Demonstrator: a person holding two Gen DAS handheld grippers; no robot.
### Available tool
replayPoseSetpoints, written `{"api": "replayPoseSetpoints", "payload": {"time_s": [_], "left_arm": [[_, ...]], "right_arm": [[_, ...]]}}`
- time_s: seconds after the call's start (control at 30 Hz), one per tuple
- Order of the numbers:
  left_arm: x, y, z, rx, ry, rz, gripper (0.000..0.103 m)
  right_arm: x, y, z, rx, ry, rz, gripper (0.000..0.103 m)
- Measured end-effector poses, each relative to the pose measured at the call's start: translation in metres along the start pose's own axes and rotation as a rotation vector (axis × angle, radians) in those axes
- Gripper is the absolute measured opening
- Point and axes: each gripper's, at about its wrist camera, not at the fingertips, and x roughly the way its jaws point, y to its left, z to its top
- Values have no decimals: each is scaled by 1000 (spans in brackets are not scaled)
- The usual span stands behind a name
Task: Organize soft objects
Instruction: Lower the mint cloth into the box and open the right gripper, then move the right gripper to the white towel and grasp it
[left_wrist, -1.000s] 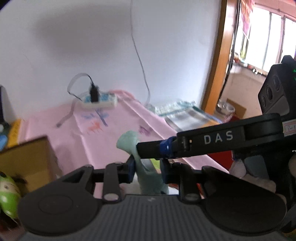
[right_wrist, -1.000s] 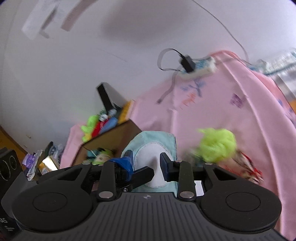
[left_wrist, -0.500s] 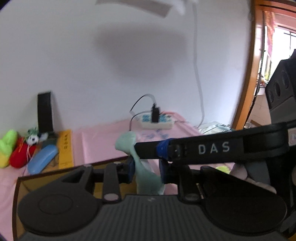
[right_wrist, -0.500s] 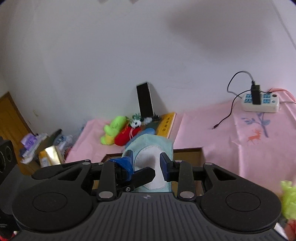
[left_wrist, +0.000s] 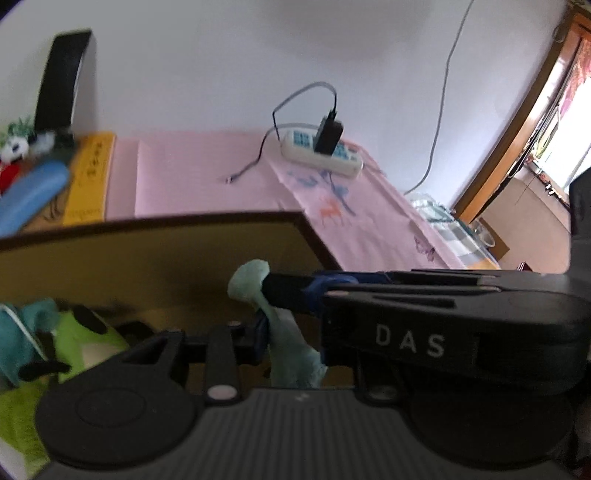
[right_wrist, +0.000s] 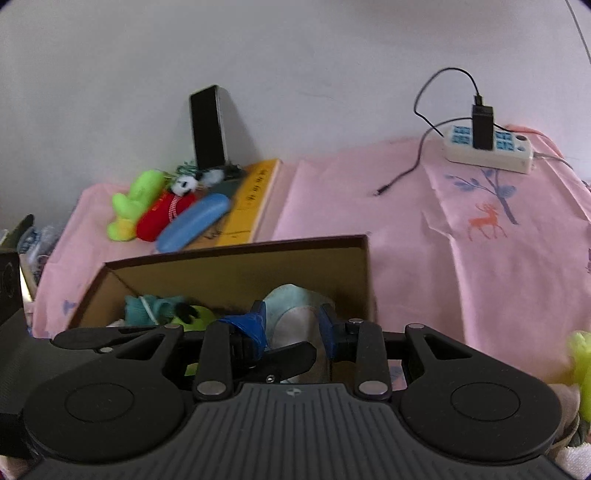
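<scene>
- Over the cardboard box (left_wrist: 155, 254), left wrist view: left claw (left_wrist: 286, 334) clenched on the pale green plush (left_wrist: 288, 354).
- Right wrist view: right claw (right_wrist: 295, 328) gripped that toy's body (right_wrist: 295, 306) above the box (right_wrist: 236, 266) on the pink desk (right_wrist: 443, 258).

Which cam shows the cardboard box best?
Right wrist: the box shows its far rim, left wall, right corner and toys inside. Left wrist shows only a blurred far wall and one corner, with the right gripper across it.

Right gripper (left_wrist: 291, 291) hides left gripper's far finger.
</scene>
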Motion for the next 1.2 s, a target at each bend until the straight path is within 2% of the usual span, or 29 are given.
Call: {"api": "replayPoseSetpoints", "payload": {"time_s": [0.07,0.13,0.17,0.57,0.77,0.9,1.0,1.2], "left_arm": [[4,-2,-1,-5,27,-13,23],[4,-8,-4,18,23,-2,51],[1,-9,-5,29,11,0,54],[-39,-13,-23,3,-32,50,53],[-72,-39,-35,95,-90,65,53],[-83,-65,-45,145,-97,71,53],[-87,-89,-57,171,-80,46,53],[-67,-145,-84,219,15,-81,60]], "right_arm": [[-3,-3,-2,26,-5,8,15],[-8,-6,-4,55,-23,14,15],[-8,-8,-3,65,-31,15,15],[-62,-13,-25,95,-88,4,15],[-92,-16,-38,102,-132,34,15],[-106,-24,-42,92,-141,59,15],[-117,-37,-45,77,-137,69,15],[-140,-85,-60,127,-99,22,16]]}}
